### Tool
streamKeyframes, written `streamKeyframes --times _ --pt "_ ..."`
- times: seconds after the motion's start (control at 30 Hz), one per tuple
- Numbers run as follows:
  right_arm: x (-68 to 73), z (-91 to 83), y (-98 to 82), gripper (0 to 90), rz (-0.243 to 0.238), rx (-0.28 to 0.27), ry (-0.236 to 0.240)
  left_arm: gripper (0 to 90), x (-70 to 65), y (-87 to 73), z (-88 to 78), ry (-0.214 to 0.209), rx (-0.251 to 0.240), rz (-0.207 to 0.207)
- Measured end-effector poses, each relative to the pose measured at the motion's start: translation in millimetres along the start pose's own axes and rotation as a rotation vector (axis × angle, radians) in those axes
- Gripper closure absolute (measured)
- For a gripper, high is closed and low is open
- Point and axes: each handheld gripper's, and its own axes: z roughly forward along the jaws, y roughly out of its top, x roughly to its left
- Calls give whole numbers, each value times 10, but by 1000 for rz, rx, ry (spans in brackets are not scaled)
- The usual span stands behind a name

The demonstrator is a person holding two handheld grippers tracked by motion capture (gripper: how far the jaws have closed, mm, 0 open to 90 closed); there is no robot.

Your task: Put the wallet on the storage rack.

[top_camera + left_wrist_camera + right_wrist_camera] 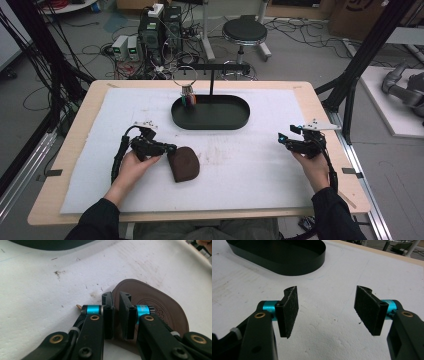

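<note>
Left tool [116, 315] on brown leather pouch [160, 307] (edge-on)

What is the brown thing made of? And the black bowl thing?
The brown pouch looks like leather: matte, with a stitched edge and a pattern pressed in. The black tray looks like thin painted metal, smooth with a slight sheen, though it could be plastic.

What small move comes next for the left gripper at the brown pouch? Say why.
Probably lift gently. The left gripper has its jaws nearly together over the edge of the pouch, which lies flat on the mat; a small raise would test the grip.
</note>
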Motion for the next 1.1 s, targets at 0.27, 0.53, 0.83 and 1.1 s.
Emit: streamKeyframes --times 0.27,0.53,0.83,1.1 --pt "14 14 15 368 -5 0 -2 888 -59 36 36 22 -91 -17" --pt "2 3 14 369 -1 -3 -6 889 -62 -2 -126 103 -116 -32" --pt "11 13 14 369 -8 1 -9 889 -161 -335 -347 61 -44 -98" --pt "35 7 20 369 -18 5 -13 663 -103 -211 -327 44 -64 -92"
